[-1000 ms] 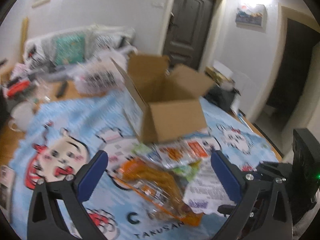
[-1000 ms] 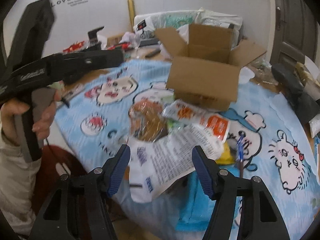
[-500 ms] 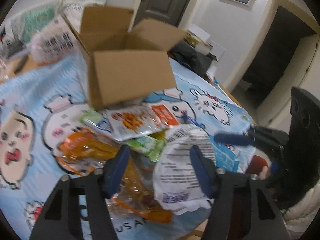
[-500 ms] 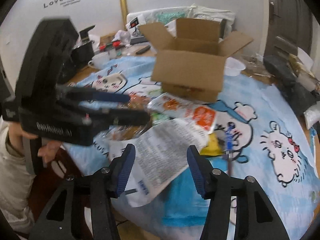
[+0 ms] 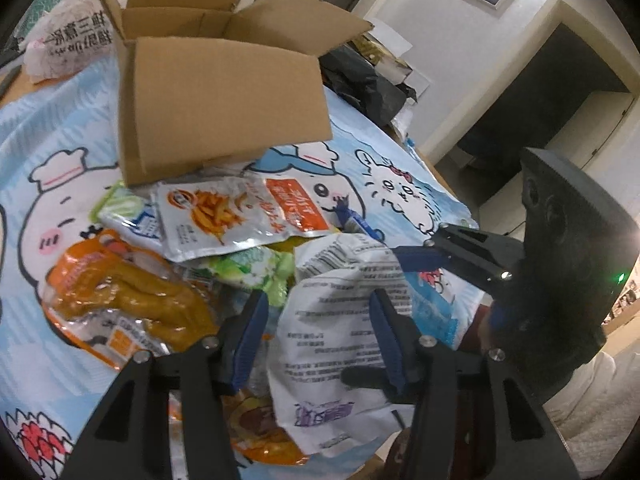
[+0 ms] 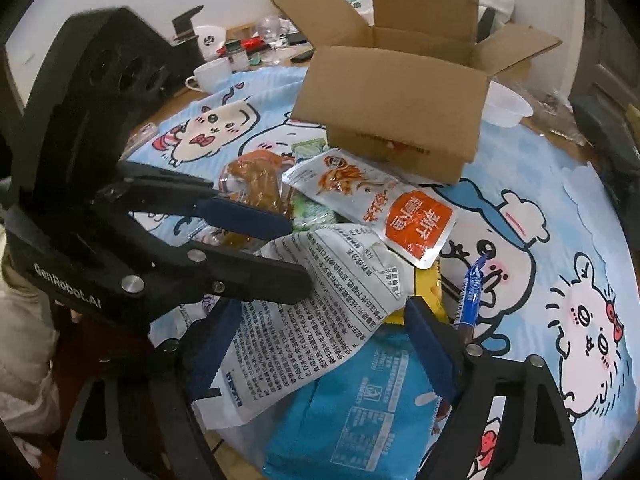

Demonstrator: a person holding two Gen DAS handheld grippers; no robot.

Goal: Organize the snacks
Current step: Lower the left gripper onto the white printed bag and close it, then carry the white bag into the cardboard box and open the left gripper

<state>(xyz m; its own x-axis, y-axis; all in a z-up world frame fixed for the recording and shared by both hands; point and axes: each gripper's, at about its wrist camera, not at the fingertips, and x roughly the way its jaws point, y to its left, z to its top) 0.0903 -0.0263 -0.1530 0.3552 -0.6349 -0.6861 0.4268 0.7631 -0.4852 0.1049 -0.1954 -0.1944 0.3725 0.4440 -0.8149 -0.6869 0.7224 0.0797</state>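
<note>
Only the right wrist view shows the blue packet (image 6: 352, 412) under the white bag (image 5: 340, 340). The left gripper (image 5: 318, 316) has its fingers closing around the white bag, not yet pinching. The right gripper (image 6: 320, 336) is opening, fingers wide apart over it. Snack packs (image 5: 236, 216) lie piled on the worktop (image 5: 52, 132) before the open cardboard box (image 5: 216, 100).

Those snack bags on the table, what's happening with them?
A person is tidying snacks with a hand-held claw in each hand. Both claws hover over the pile in front of an open cardboard box. The left claw is closing around a white bag; the right claw is opening over the same bag, above a blue bag. The box looks empty from here.
</note>
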